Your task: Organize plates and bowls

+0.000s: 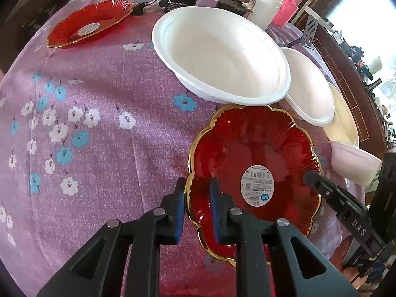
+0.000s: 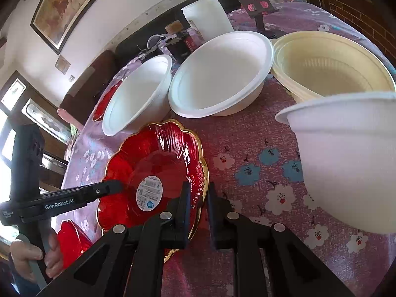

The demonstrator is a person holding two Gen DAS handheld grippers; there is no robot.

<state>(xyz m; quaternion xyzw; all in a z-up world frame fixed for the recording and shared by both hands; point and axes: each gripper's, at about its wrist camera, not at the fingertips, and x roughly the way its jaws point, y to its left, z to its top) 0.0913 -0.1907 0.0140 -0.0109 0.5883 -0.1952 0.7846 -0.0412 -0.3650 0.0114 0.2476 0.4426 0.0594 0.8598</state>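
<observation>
Purple flowery cloth covers the bench (image 1: pixel 104 79), with a framed painting on the far wall. Both grippers are on the same red scalloped glass plate with a gold rim (image 1: pixel 250 163), which sits near the front edge. The left gripper (image 1: pixel 197 193) has its fingers clamped on the plate's left rim, and the right gripper (image 2: pixel 198 198) has its fingers pinched on the right rim.

Progress-wise I'd say it's early days. Another red glass plate (image 1: pixel 89 23) sits far left, well apart, so the plates aren't stacked yet. A third red one (image 2: pixel 73 237) peeks out near the person's hand (image 2: pixel 32 257). The big white foam bowl (image 1: pixel 220 54) and the smaller white bowl (image 1: pixel 307 86) stand just beside each other, not nested, and a cream plastic bowl (image 2: pixel 331 64) plus one more white bowl (image 2: pixel 346 160) are loose on the right. Pretty much all the sorting is left
</observation>
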